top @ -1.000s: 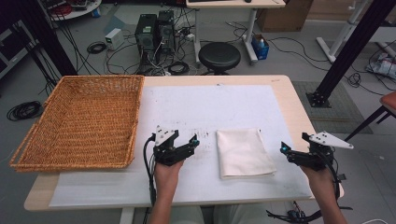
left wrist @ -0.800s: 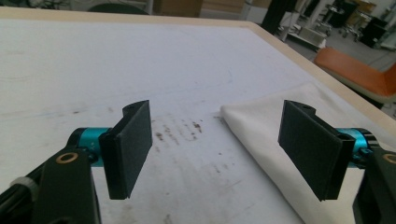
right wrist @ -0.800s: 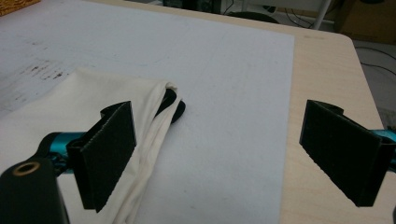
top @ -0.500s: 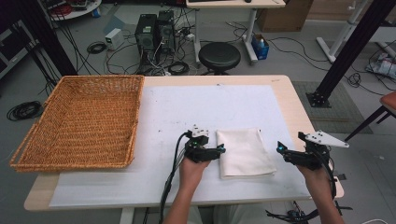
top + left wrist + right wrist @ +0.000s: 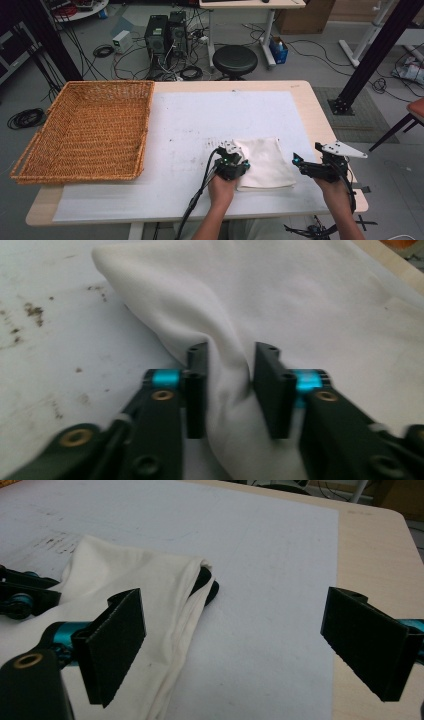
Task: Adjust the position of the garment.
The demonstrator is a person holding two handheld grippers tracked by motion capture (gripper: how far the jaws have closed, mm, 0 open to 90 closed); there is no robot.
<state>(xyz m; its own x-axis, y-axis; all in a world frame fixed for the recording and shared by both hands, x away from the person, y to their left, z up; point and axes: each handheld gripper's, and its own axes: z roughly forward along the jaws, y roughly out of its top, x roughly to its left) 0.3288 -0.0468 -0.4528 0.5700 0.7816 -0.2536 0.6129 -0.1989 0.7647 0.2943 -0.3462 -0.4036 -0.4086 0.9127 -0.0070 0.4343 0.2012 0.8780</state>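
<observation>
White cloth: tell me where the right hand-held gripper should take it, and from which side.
Probably the cloth's right edge, near the corner closest to the person, coming in level from the right. The folded layers there lift slightly off the mat, so a jaw could likely slip under. The left hand-held gripper, whose jaws have just been closing, already pinches the opposite edge; the right hand-held gripper stands open beside it.

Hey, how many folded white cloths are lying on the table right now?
1. The white cloth lies on the table's near right part, between the left gripper, pinching its left edge, and the open right gripper. The basket looks empty.
</observation>
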